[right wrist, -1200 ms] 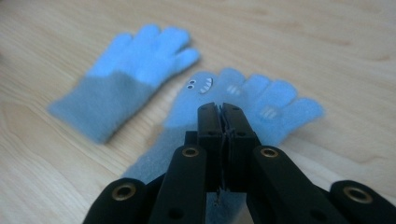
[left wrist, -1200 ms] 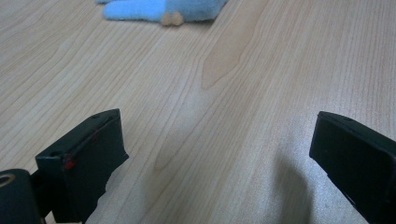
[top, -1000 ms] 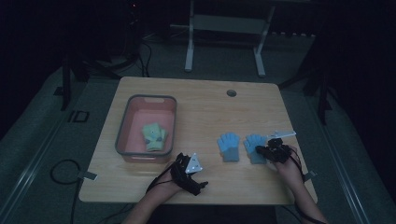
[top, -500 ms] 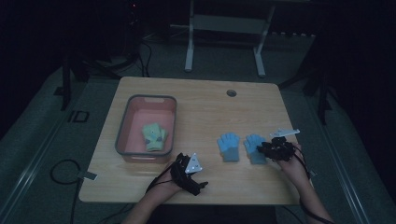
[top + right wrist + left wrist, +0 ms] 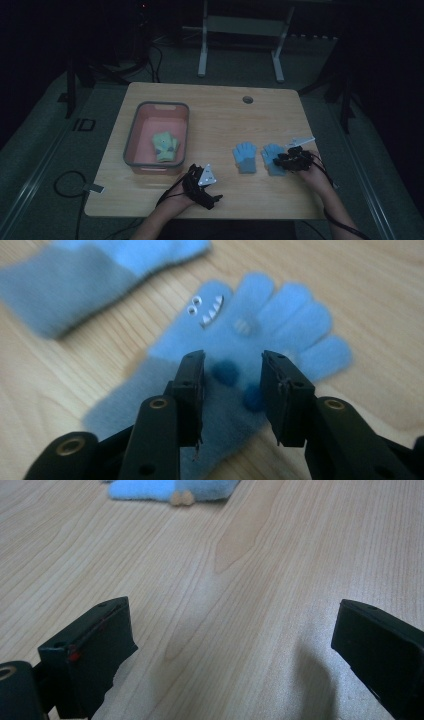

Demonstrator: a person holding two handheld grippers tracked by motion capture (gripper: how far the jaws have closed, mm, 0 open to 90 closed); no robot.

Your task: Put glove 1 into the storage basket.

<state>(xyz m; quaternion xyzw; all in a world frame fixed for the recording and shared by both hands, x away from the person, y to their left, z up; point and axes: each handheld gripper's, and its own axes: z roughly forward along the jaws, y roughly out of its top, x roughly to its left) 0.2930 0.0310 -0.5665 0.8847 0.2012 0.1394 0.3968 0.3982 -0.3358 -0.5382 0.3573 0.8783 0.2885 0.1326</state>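
The right gripper point(image 5: 232, 385) hovers over the nearer pale blue knitted monster-face glove point(image 5: 240, 365), lying flat on the light wooden worktop point(image 5: 220, 115) beside its twin point(image 5: 245, 157). Its jaws have just been opening and stand partly apart, gripping nothing. The glove looks soft, light and floppy; pinching the thicker grey cuff seems safest. The left gripper point(image 5: 235, 645) rests wide open, empty.

Two gloves point(image 5: 259, 159) lie side by side, right of bin point(image 5: 134, 136) w/ glove pair point(image 5: 165, 146).

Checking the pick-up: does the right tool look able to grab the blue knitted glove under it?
Probably yes. The right tool hangs just above the blue knitted glove, jaws apart, having just opened, with nothing in between.
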